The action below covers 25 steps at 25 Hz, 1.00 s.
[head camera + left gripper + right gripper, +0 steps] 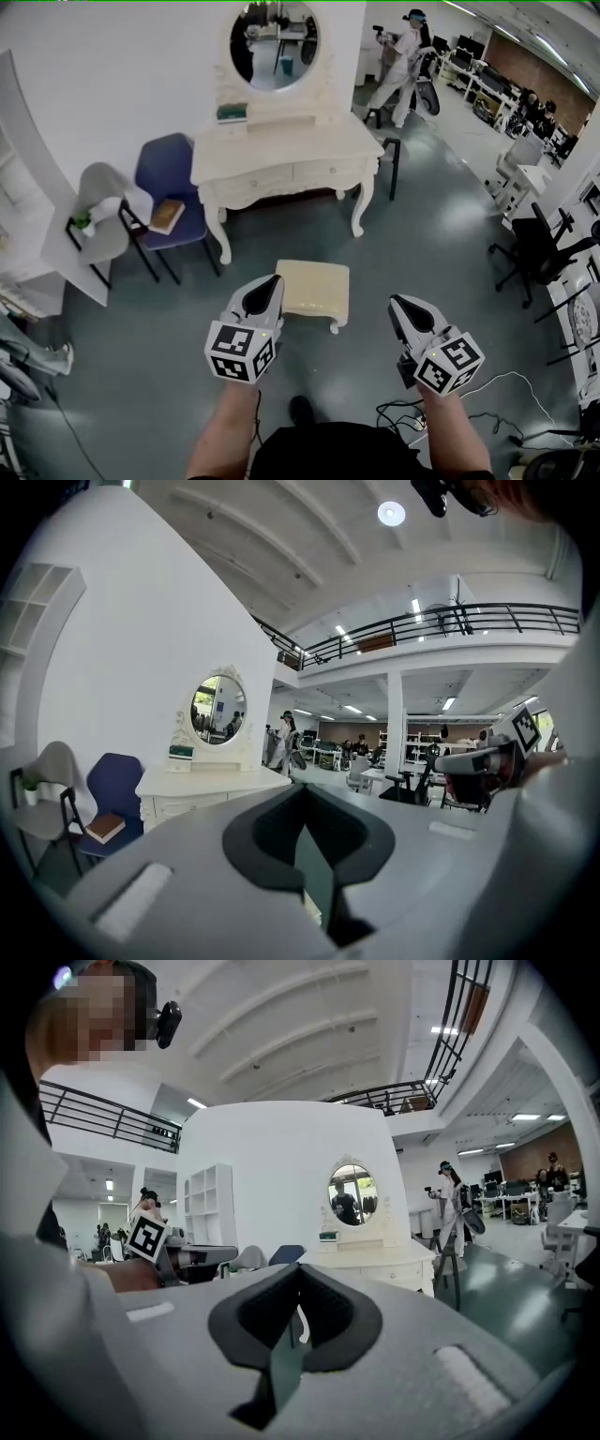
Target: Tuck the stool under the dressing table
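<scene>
Head view: left gripper (pixel 272 281) and right gripper (pixel 396 302) held low, either side of cream stool (pixel 314 286). Stool on floor before dressing table (pixel 286 155), apart from it.
Left gripper view: jaws together, nothing between.
Right gripper view: jaws together, nothing between.

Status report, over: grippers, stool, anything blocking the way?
Left gripper and right gripper both shut, empty. Stool stands on the floor before the dressing table, not tucked. Nothing seen between them; blue chair off to the side.
</scene>
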Motion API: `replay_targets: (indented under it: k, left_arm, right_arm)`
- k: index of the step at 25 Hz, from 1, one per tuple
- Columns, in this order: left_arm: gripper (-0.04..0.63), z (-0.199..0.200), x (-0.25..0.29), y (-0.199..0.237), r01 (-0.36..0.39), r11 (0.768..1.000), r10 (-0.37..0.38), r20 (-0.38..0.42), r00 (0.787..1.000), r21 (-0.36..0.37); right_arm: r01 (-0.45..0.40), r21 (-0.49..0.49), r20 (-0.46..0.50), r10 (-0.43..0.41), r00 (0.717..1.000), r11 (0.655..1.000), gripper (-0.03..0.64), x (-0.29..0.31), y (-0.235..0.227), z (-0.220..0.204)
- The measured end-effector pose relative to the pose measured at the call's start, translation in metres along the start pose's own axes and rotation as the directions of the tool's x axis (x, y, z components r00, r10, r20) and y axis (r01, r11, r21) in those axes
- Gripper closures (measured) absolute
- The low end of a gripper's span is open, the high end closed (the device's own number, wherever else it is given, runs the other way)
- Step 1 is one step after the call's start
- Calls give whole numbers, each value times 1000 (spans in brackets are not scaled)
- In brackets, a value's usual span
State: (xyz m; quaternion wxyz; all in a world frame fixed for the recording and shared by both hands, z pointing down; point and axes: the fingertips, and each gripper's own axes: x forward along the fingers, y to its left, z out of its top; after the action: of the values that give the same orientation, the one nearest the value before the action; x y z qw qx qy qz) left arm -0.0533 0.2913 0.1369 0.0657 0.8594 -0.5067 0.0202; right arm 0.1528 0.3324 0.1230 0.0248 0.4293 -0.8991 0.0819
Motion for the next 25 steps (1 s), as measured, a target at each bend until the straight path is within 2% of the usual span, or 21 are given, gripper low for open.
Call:
replay_targets:
  k: [9,17,25]
  left_arm:
    - [575,-5,10,25,31,999,-31,-9,999,-13]
    - [575,-18,23,41,5,1000,-6,-45,999,-28]
    - [575,-28,66,53,-34,999,31,-107,994,-25]
  right_arm:
    - [15,14,-19,-15,1000,1000,612,29,4,-2]
    - [-25,38,-24,26,999,999,612,61,-4,-6]
    - [-65,97,-34,69,997,993,612,95,-47,-16]
